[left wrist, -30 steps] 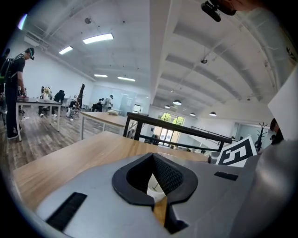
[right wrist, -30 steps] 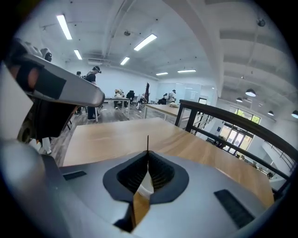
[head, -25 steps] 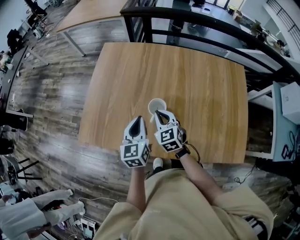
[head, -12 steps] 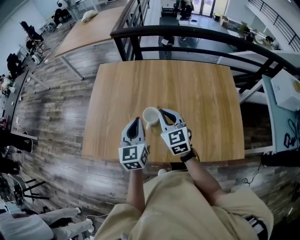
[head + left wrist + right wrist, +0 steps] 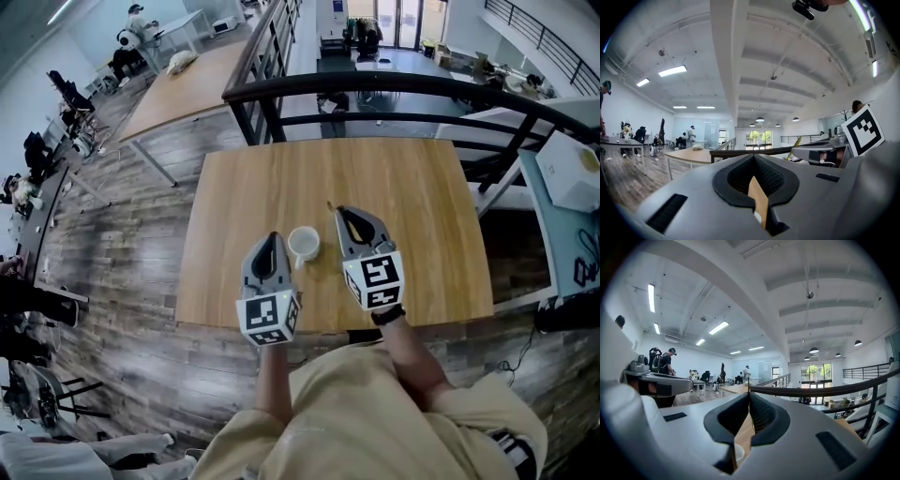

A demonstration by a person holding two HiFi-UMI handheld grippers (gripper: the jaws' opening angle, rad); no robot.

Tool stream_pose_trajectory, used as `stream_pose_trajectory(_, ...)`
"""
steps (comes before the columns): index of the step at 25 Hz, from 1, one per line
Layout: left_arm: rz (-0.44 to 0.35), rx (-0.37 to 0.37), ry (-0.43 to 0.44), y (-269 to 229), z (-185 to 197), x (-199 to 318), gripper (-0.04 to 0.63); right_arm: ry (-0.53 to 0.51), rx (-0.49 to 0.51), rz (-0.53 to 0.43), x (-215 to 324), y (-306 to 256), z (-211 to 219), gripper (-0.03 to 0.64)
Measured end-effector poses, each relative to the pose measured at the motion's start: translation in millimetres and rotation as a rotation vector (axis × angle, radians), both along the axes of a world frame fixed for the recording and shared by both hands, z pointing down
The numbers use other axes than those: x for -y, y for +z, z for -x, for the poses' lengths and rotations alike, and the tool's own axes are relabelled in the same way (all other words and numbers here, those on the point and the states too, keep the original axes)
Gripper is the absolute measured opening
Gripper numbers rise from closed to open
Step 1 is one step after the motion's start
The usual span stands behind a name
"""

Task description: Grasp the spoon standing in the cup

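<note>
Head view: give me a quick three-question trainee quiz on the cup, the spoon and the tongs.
1. True or false: the spoon stands in the cup.
2. Which grips the spoon: A, the left tongs, or B, the right tongs?
3. Short answer: what does the cup stand on?

Key:
1. False. It is out of the cup, pinched in shut tongs.
2. B.
3. The table.

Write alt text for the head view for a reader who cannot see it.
Seen from above, a person's right gripper pinches a thin spoon just right of a white cup on a wooden table. The left gripper, fingers shut, is held left of the cup.
</note>
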State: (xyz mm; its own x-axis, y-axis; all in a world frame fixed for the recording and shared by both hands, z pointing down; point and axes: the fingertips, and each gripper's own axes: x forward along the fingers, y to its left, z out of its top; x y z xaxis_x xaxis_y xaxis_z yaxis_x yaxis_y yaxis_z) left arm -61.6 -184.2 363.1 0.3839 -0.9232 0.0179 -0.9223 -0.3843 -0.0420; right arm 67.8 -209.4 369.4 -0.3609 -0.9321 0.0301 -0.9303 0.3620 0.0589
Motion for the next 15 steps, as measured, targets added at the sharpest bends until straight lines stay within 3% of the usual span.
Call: stream_pose_trajectory(15, -0.032, 0.017, 0.008, -15.1, -4.0, -12.2, 0.005, -0.008, 0.004, -0.053, -18.3, -25.8, -3.6, 0.017)
